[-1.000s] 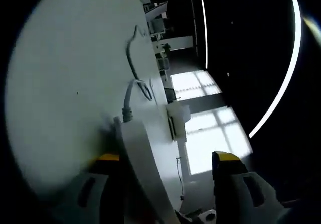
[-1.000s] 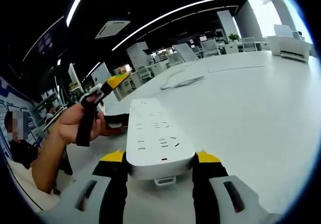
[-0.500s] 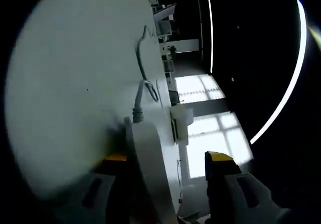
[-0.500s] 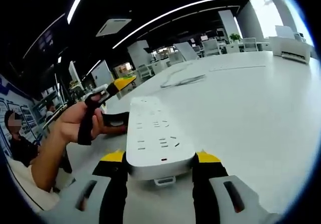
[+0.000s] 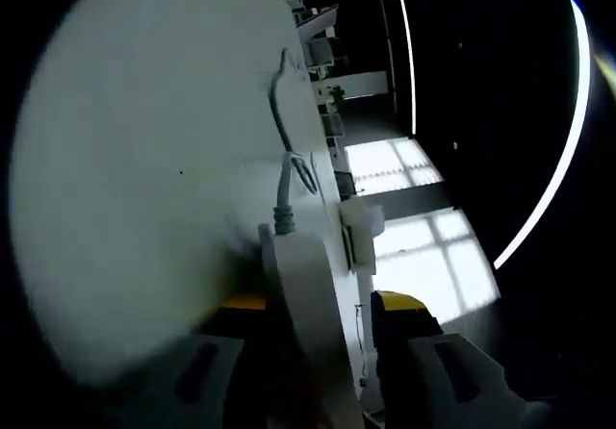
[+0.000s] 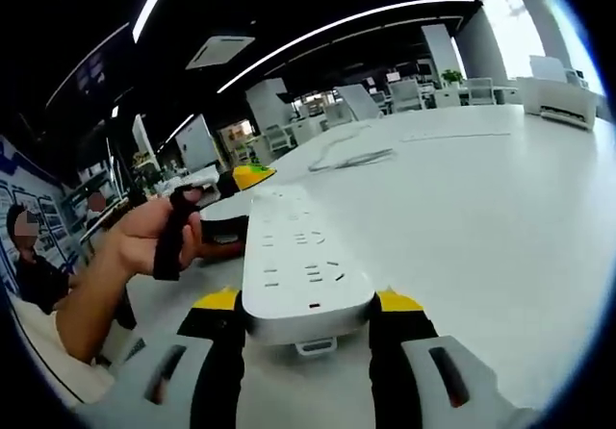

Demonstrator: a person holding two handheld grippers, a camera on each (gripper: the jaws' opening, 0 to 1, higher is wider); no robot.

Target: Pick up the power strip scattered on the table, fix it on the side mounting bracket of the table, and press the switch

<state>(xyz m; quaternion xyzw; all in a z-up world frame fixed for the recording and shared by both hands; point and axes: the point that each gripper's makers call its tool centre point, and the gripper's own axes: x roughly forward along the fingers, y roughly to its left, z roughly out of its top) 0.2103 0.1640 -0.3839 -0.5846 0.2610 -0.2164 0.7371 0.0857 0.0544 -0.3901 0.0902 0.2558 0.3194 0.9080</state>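
1. Power strip (image 5: 306,314) runs up between my own two jaws in the left gripper view, seen edge-on. My left gripper (image 5: 318,304) has its yellow-tipped jaws drawn in close on both flanks of the strip, though I cannot tell whether they actually pinch it. The strip's cable (image 5: 282,184) trails away across the white table (image 5: 125,179). No writing is readable here.

2. In the right gripper view, my right gripper (image 6: 306,302) is clamped on the near end of the strip, socket face up, over the table. My left hand (image 6: 144,241) carries the other claw at the far end.

3. I judge this the pick-up step, with both ends taken. Next I must carry it level to the side bracket, which I cannot see. No brand or label is legible.
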